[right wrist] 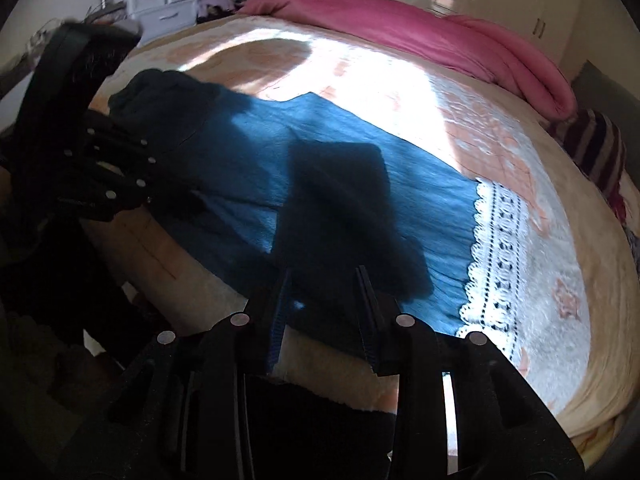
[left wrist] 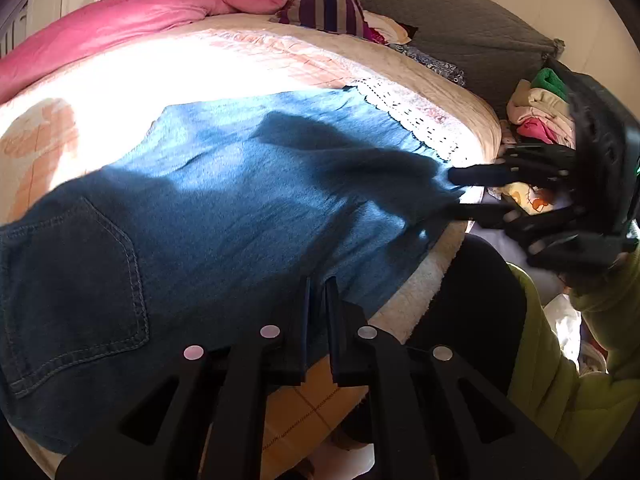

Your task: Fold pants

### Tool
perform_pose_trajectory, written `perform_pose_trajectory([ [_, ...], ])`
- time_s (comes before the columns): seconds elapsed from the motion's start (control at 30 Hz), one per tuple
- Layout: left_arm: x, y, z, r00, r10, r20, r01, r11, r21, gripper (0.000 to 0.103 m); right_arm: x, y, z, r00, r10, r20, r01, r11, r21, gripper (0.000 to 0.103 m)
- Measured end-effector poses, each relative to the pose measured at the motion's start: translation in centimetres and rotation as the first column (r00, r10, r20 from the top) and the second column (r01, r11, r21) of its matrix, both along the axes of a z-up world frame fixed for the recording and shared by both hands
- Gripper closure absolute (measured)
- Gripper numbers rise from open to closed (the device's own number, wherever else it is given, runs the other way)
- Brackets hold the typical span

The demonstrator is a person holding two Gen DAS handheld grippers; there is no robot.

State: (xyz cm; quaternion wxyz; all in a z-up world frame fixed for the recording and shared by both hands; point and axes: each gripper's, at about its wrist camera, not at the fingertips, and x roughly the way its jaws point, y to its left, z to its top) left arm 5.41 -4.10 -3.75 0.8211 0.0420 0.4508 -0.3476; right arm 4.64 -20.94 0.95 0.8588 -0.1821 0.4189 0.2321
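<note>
1. Left gripper (left wrist: 318,284): black two-finger tool, jaws clenched on the near edge of the blue denim pants (left wrist: 224,208), fabric pinched between the pads at the bed's edge.
2. Right gripper (right wrist: 324,276): same black build, jaws parted, hovering over the pants' near edge by the hem end. Pads not pressing on cloth; nothing grasped. In the left view it sits just off the bed edge, fingers pointing at the hem.
3. Pants lie flat across the near side of the bed, back pocket (left wrist: 76,296) up at the waist end, white lace-trimmed hem (right wrist: 496,264) at the other end. Half sunlit, half in gripper shadow.
4. Under them: cream and peach patterned bedspread (right wrist: 540,320).
5. Lime green sleeve (left wrist: 568,380) of the person behind the right gripper.
6. Further back: rolled pink quilt (right wrist: 420,36) along the far side, striped purple and grey garment (left wrist: 324,8) by the grey quilted headboard (left wrist: 460,24).
7. Far corner: white plastic drawer unit (right wrist: 164,0).
</note>
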Motion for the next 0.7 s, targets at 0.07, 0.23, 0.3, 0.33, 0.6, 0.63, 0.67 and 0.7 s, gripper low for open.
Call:
perform_pose_trajectory([
  [0.07,-0.1,0.1,0.4,1.000,-0.001,0.007,0.001,1.000,-0.003,0.096,0.7,1.0,-1.1,0.999,0.031,-0.027,-0.033,0.998,-0.058,0.077],
  [0.23,-0.3,0.6,1.0,1.000,-0.001,0.003,0.001,1.000,-0.011,0.096,0.7,0.8,-2.1,0.992,0.079,-0.100,-0.085,0.995,-0.058,0.103],
  [0.3,-0.6,0.8,1.1,1.000,-0.006,-0.002,0.006,1.000,-0.009,0.096,-0.1,0.4,-1.5,0.989,0.106,-0.103,-0.109,0.994,-0.018,0.103],
  [0.33,-0.7,0.9,1.1,1.000,-0.010,-0.010,0.010,1.000,-0.013,0.096,-0.2,0.1,-1.4,0.987,0.111,-0.114,-0.111,0.994,0.003,0.103],
  [0.6,-0.9,1.3,-0.3,0.998,-0.019,-0.053,0.019,1.000,0.014,0.096,-0.6,-0.7,-2.7,0.983,0.100,-0.155,-0.101,0.995,-0.001,0.102],
  [0.63,-1.0,1.4,-0.1,0.999,-0.019,-0.045,0.020,1.000,0.011,0.096,-0.7,-0.8,-2.4,0.983,0.103,-0.153,-0.102,0.995,0.014,0.100],
  [0.67,-1.1,1.4,0.1,0.999,-0.025,-0.036,0.025,1.000,0.009,0.096,-0.8,-1.0,-1.9,0.983,0.104,-0.151,-0.099,0.994,0.039,0.098],
  [0.7,-1.3,1.3,0.3,0.999,-0.032,-0.020,0.033,0.999,0.010,0.095,-0.9,-1.3,-1.5,0.985,0.100,-0.142,-0.092,0.994,0.062,0.088],
])
